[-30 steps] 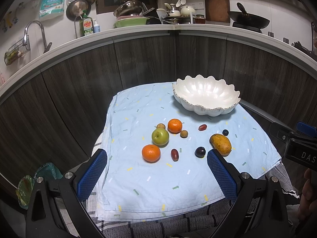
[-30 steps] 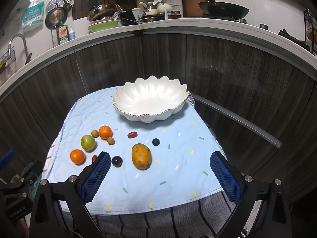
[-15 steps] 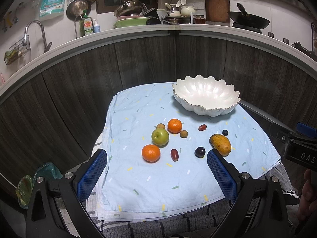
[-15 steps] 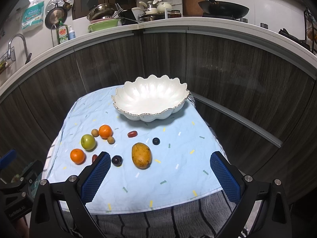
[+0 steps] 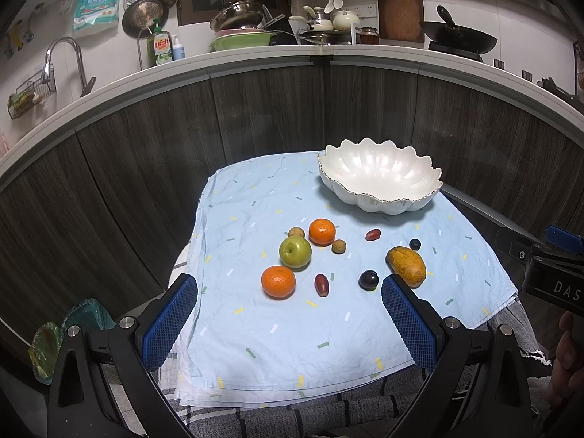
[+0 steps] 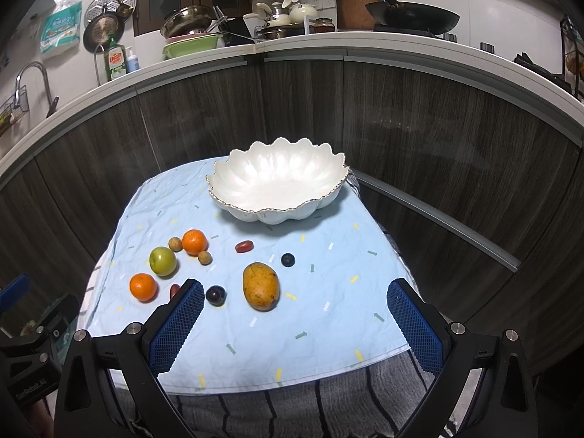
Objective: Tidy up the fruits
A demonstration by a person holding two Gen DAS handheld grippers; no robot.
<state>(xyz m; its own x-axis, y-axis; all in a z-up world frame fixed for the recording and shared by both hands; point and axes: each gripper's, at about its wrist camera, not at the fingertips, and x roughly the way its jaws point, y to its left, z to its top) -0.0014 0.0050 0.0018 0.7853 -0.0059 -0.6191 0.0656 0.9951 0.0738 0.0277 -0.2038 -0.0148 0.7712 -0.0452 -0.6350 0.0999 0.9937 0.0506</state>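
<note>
A pale blue confetti-print cloth [image 6: 314, 314] lies over a grey striped cloth [image 6: 292, 412], probably covering a table.

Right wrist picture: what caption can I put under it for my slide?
Open right gripper hovers above loose fruit on a blue cloth, near the mango, white bowl empty.

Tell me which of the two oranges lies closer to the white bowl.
The orange beyond the green apple, between two small brown fruits, is closer to the white bowl. The other orange lies nearer the cloth's front edge.

dim room | overhead light | bowl [image 5: 379, 177] glare | edges warped, vignetted
</note>
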